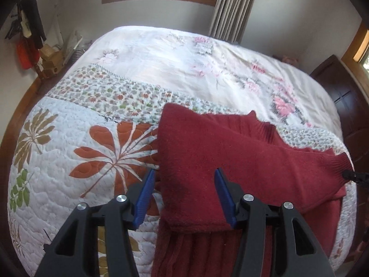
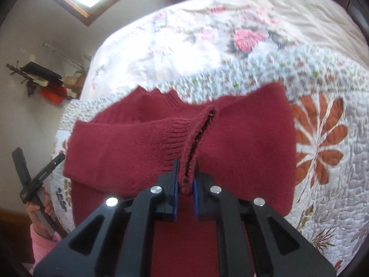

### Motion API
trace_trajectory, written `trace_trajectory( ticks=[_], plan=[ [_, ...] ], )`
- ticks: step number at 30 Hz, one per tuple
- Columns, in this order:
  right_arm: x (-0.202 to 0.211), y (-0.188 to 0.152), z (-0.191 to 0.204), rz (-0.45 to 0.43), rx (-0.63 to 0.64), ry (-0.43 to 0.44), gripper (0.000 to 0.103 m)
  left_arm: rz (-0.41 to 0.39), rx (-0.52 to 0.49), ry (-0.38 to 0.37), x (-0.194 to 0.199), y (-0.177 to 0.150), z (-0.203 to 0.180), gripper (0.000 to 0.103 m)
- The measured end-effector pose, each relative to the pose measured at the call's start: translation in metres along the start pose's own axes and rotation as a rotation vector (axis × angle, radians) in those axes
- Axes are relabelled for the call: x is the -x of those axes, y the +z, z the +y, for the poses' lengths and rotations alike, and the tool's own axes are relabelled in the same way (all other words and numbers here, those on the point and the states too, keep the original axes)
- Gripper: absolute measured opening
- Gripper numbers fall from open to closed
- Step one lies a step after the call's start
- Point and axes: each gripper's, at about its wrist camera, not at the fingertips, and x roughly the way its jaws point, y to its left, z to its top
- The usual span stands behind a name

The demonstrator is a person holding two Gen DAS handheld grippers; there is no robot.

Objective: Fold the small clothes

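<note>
Right gripper (image 2: 186, 180) is pinched tight on the ribbed cuff (image 2: 184, 138) of a red sweater (image 1: 207, 152). That cuff is the end of one sleeve (image 2: 129, 143), and the sleeve is pulled across the front of the sweater. The sweater lies on a quilt (image 1: 69, 161) with big orange leaves, on top of a bed.

The left gripper (image 1: 184, 198) has its blue fingers (image 1: 145, 196) spread wide. It holds nothing. It hangs just over the near left part of the sweater, where the knit is already doubled over.

So the step looks like folding a sleeve in over the body. It seems about halfway there, because the cuff is up in the air and not flat yet.

Next, the right gripper likely needs to lay the cuff down flat on the sweater and let go. The left gripper could press the cloth so it does not slide. The knit is soft and may bunch up.
</note>
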Motion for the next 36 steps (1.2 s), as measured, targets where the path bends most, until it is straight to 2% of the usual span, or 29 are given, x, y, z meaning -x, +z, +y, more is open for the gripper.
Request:
trace_trajectory(
  ticks=[2,4,6,8,10,13,15,17,21,23,27,28,31,34,36],
  plan=[
    [-0.017,-0.005,-0.004,0.038,0.008,-0.044,0.013,0.05,-0.019,0.043,-0.018,-0.003,-0.004,0.054],
    [-0.022,-0.01,-0.005,0.034,0.022,-0.045,0.014,0.102,-0.026,0.08,-0.035,-0.007,-0.003,0.055],
    [-0.014,-0.012,-0.006,0.032,0.019,-0.046,0.018,0.105,-0.019,0.073,-0.038,-0.008,-0.001,0.056],
    [0.003,-0.01,-0.005,-0.006,0.026,-0.078,0.021,0.099,-0.013,0.078,-0.031,-0.007,-0.002,0.054],
    [0.023,-0.006,0.003,-0.059,0.072,-0.078,0.021,0.041,-0.007,0.085,-0.011,-0.003,-0.006,0.054],
    [0.029,0.0,0.022,-0.061,0.119,0.003,0.021,-0.027,-0.023,0.024,0.013,0.005,-0.023,0.054],
    [0.019,0.002,0.029,-0.028,0.126,0.036,0.021,-0.011,-0.045,-0.051,0.012,0.009,-0.039,0.055],
    [0.003,0.002,0.029,0.008,0.113,0.014,0.021,0.021,-0.048,-0.102,0.003,0.009,-0.047,0.054],
    [-0.02,-0.005,0.013,0.042,0.054,-0.059,0.019,0.095,-0.049,-0.066,-0.026,0.0,-0.045,0.054],
    [-0.024,-0.013,0.008,0.03,0.039,-0.037,0.019,0.123,-0.046,-0.066,-0.04,-0.005,-0.039,0.052],
    [-0.019,-0.017,0.005,0.009,0.007,-0.02,0.019,0.118,-0.075,-0.051,-0.042,-0.008,-0.04,0.051],
    [-0.014,-0.018,0.005,0.0,-0.003,-0.012,0.02,0.119,-0.082,-0.049,-0.04,-0.008,-0.041,0.051],
    [0.021,-0.032,0.01,-0.074,-0.017,0.021,0.037,0.091,-0.085,-0.059,-0.016,-0.011,-0.039,0.052],
    [0.054,-0.058,0.019,-0.123,0.041,0.002,0.044,0.043,-0.087,-0.09,0.025,-0.023,-0.027,0.066],
    [0.07,-0.087,0.021,-0.121,0.074,0.003,0.048,0.015,-0.108,-0.079,0.053,-0.044,-0.015,0.07]
  ],
)
